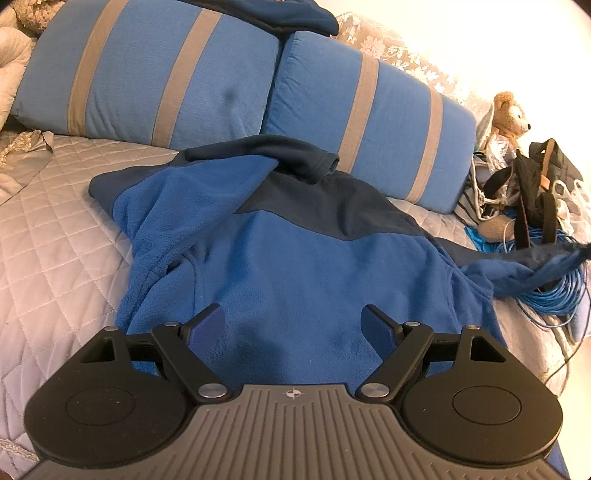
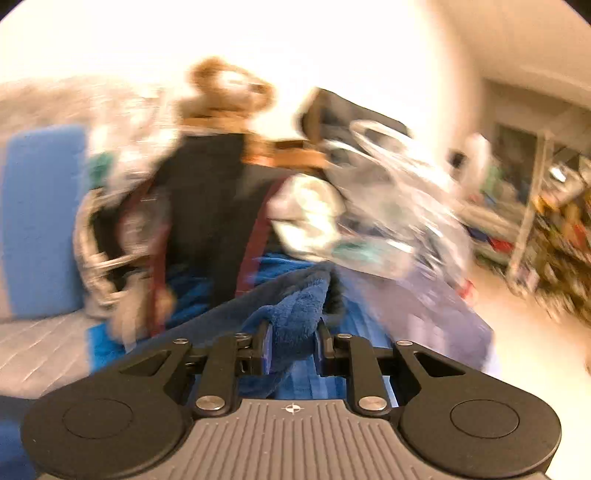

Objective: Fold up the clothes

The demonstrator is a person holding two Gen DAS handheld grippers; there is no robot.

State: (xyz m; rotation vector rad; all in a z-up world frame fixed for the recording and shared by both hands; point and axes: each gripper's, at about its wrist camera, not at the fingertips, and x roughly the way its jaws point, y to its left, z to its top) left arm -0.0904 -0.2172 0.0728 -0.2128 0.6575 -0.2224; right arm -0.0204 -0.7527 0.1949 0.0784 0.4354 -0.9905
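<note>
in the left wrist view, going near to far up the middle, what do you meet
left gripper with open jaws → blue fleece jacket → its dark navy collar → striped blue pillows → dark blue garment on top of the pillows

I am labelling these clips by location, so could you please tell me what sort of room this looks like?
Most likely a bedroom: a quilted grey bedspread, two blue striped pillows at its head and a teddy bear beside them, with a blue fleece spread out.
</note>
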